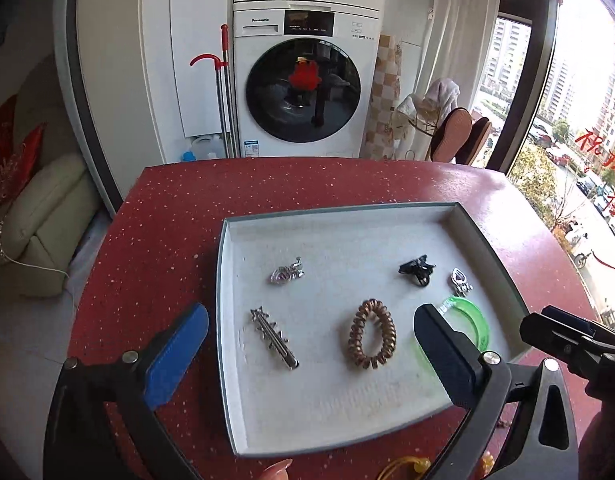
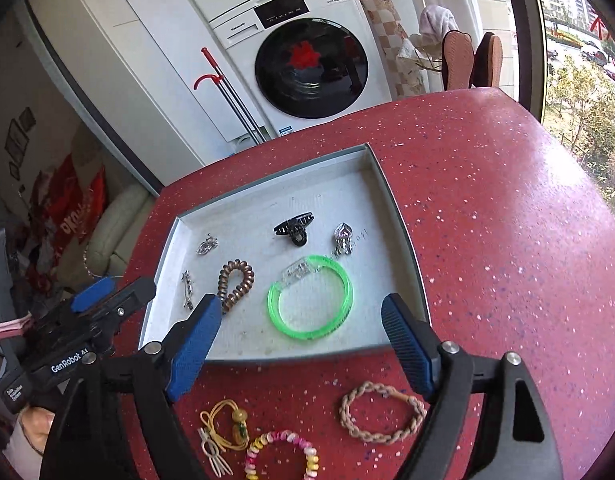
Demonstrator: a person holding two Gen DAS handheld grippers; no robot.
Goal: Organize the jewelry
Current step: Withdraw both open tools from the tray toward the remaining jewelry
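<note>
Both grippers hang spread and empty, the left gripper (image 1: 311,336) and right gripper (image 2: 301,336) over the shallow grey tray (image 2: 403,216). Between placements: the braided beige bracelet (image 2: 381,416) waits on the red table, likely next.

Left gripper (image 1: 311,344) points steeply downward, jaws spread wide with nothing between them. Right gripper (image 2: 301,344) is tilted down likewise, jaws parted and empty, just beside the left.

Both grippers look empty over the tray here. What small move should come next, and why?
Probably lower the open right gripper onto the braided bracelet: it lies on the table outside the tray, nearest that gripper, while six pieces already sit inside.
</note>
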